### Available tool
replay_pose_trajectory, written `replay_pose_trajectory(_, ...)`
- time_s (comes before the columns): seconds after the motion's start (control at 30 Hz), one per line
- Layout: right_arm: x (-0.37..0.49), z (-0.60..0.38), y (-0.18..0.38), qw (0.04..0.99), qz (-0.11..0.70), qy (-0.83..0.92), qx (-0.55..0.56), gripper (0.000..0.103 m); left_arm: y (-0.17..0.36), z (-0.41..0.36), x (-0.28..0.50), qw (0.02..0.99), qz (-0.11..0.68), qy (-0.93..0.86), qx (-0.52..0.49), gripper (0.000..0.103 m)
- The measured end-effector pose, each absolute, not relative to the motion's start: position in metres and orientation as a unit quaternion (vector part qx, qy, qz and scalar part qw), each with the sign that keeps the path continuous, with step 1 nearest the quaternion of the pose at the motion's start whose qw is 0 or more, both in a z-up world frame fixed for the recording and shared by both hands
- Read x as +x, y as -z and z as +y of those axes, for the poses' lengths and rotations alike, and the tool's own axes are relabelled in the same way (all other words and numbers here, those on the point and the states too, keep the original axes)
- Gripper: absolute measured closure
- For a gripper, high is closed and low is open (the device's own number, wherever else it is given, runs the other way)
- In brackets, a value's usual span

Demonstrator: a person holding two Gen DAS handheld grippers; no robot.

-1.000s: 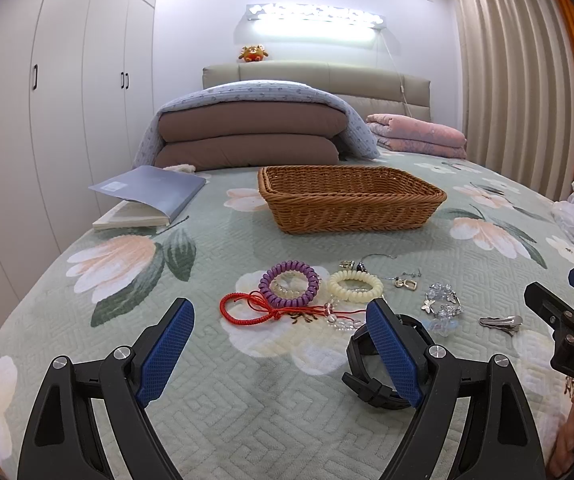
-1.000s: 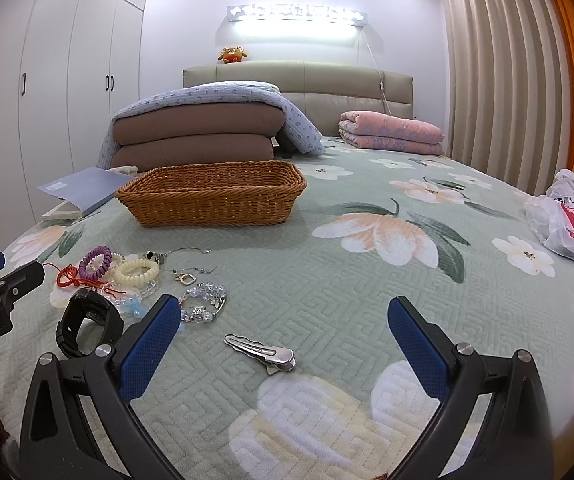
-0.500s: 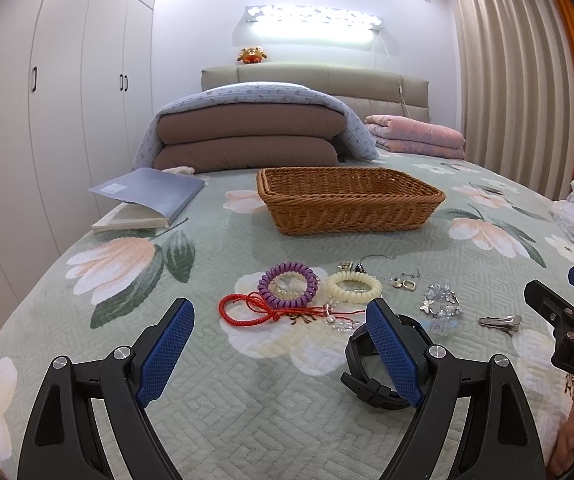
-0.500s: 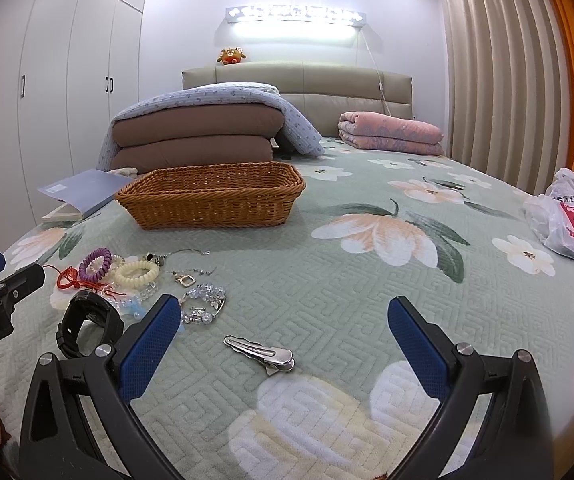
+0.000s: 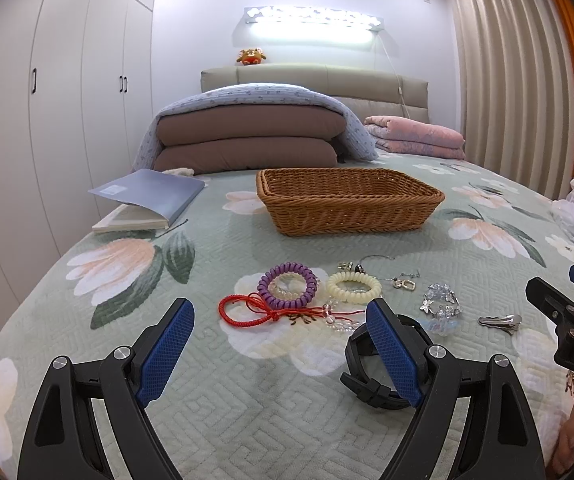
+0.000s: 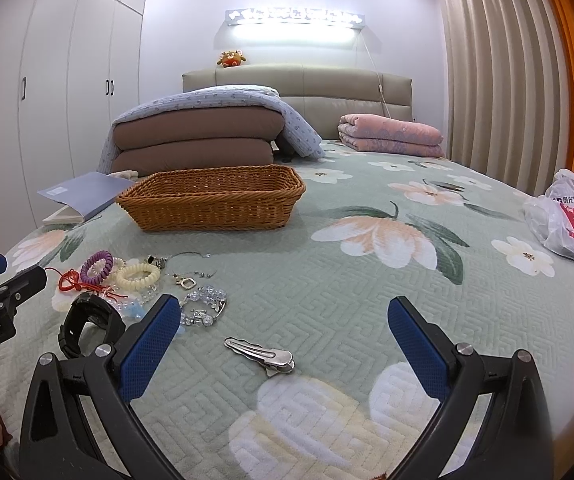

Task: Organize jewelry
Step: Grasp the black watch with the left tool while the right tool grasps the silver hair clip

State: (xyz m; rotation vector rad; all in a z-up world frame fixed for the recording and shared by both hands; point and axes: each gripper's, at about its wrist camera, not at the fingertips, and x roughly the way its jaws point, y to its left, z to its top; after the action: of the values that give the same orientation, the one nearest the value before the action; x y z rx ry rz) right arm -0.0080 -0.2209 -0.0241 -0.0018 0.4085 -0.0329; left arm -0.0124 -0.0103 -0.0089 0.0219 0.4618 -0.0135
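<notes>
Several jewelry pieces lie scattered on the bed, just in front of the wicker basket, which looks empty. Nothing has shifted this past second: left hand-held gripper and right hand-held gripper hover wide open, holding nothing, so sorting hasn't begun.

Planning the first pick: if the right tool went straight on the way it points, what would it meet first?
Probably the silver metal hair clip, lying flat on the green floral quilt just ahead between the open right tool fingers, slightly left of centre. Beyond it the way looks free, though depth is unclear.
</notes>
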Motion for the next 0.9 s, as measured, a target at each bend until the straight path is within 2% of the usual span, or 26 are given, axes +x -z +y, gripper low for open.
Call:
replay_pose_trajectory(0.4,-0.012,-0.226,0.009,0.98,0.197,-0.013,-0.006,0.0,0.002,-0.004,-0.012,0.97,0.241,0.032,-0.013,0.015)
replay_pose_trajectory(0.6,-0.023,-0.232,-0.006,0.974,0.201,-0.081,-0.068,0.0,0.005,0.002,-0.015,0.957,0.275,0.072,-0.057,0.015)
replay_pose_trajectory(0.7,-0.031,-0.233,0.003,0.964,0.213,-0.115,-0.113,0.008,0.012,-0.003,-0.016,0.95,0.293,0.089,-0.064,0.015)
replay_pose_trajectory(0.77,-0.033,-0.235,0.013,0.953,0.236,-0.135,-0.131,0.012,0.017,-0.009,-0.014,0.941,0.311,0.108,-0.074,0.02)
replay_pose_trajectory(0.83,-0.029,-0.24,0.021,0.946,0.254,-0.151,-0.132,0.013,0.025,-0.018,-0.01,0.929,0.337,0.125,-0.083,0.032)
replay_pose_trajectory(0.9,-0.021,-0.242,0.025,0.941,0.266,-0.162,-0.13,0.016,0.035,-0.023,-0.004,0.92,0.357,0.13,-0.094,0.038)
